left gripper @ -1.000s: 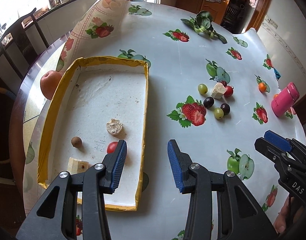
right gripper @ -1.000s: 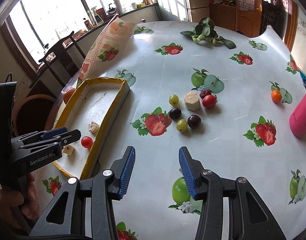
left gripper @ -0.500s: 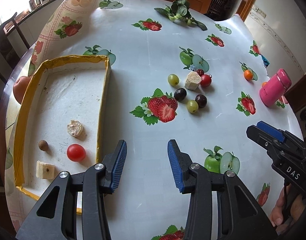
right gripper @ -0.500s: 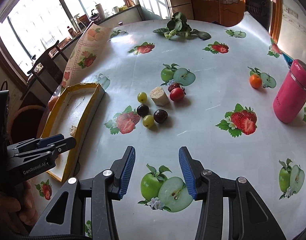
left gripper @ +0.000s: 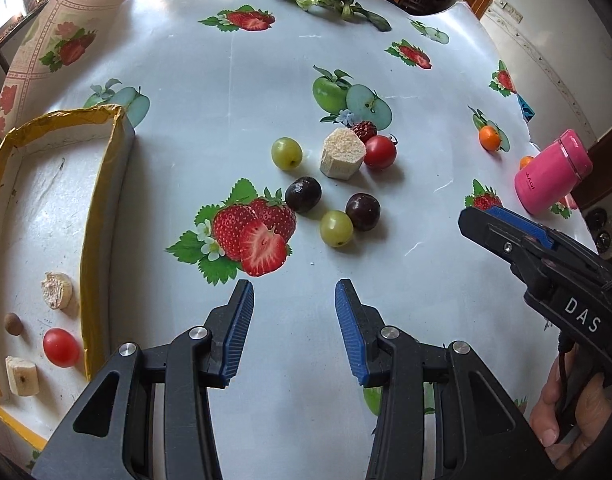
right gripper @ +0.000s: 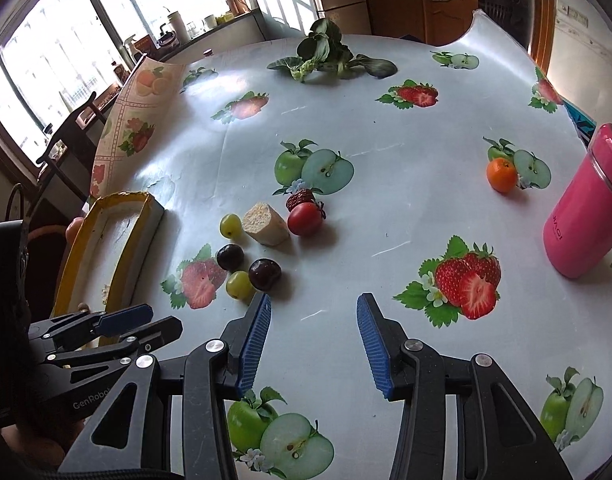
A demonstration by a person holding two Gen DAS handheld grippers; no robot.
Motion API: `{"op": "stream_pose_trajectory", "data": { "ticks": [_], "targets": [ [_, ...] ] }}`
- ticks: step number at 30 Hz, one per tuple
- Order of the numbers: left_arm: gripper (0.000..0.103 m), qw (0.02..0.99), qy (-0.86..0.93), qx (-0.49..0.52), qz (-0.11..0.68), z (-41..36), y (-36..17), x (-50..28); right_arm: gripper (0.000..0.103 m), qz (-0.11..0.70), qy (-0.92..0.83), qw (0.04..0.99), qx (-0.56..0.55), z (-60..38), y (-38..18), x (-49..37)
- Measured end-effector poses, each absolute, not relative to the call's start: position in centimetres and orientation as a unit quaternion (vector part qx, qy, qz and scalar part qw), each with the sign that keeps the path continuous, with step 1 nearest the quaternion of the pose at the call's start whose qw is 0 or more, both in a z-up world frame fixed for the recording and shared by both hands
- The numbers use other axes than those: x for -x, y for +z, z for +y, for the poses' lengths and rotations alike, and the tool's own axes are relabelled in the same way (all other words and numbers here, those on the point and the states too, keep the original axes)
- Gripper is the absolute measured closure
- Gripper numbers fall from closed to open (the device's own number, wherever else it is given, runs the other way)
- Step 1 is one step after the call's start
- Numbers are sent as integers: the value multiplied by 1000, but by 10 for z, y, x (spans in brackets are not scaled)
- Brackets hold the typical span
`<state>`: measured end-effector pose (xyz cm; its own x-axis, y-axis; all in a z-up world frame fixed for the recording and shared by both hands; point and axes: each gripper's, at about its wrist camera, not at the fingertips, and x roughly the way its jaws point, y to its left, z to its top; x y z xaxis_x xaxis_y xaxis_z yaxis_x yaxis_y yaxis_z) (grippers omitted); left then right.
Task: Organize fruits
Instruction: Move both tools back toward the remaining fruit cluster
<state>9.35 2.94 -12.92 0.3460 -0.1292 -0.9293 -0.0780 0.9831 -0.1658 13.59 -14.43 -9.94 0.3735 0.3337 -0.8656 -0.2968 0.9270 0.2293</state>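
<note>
The left claw (left gripper: 294, 304) is hanging above the worktop (left gripper: 226, 80) with its blue-padded jaws spread wide and nothing between them. It is pointing toward a loose cluster of fruit lying just beyond a printed strawberry on the fruit-patterned cloth. The right claw (right gripper: 313, 328) is likewise gaping wide and holding nothing, hovering over the cloth a little to the right of the same cluster.

In that cluster a green grape (left gripper: 286, 153) is sitting farthest left, near a pale cut chunk (left gripper: 341, 153) that is lying on its side. A red tomato (left gripper: 380, 152) is touching the chunk's right side, and a small dark red berry (left gripper: 364, 129) is peeking out just behind them. Closer to the claws, a dark grape (left gripper: 303, 195) is resting beside the printed strawberry, a second dark grape (left gripper: 362, 212) is sitting to its right, and a second green grape (left gripper: 336, 228) is lying just beside that one.

Well to the left, a white tray (left gripper: 102, 184) with a yellow taped rim is holding four things at its near end: a second red tomato (left gripper: 60, 347), a banana slice (left gripper: 22, 375), a pale crumbly piece (left gripper: 57, 291) and a small brown nut-like ball (left gripper: 13, 323).

Far right, a pink flask (right gripper: 585, 208) is standing on the cloth, with a small orange (right gripper: 501, 175) apart from it. A bunch of leafy greens (right gripper: 325, 56) is lying at the far edge of the worktop.
</note>
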Motion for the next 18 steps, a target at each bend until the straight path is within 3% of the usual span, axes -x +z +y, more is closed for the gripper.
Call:
{"op": "stream_pose_trajectory", "data": {
  "ticks": [18],
  "targets": [
    [63,811,-37,99,576,10,-161,-139,58,549,216,807,-12,-105,-156,-215]
  ]
}}
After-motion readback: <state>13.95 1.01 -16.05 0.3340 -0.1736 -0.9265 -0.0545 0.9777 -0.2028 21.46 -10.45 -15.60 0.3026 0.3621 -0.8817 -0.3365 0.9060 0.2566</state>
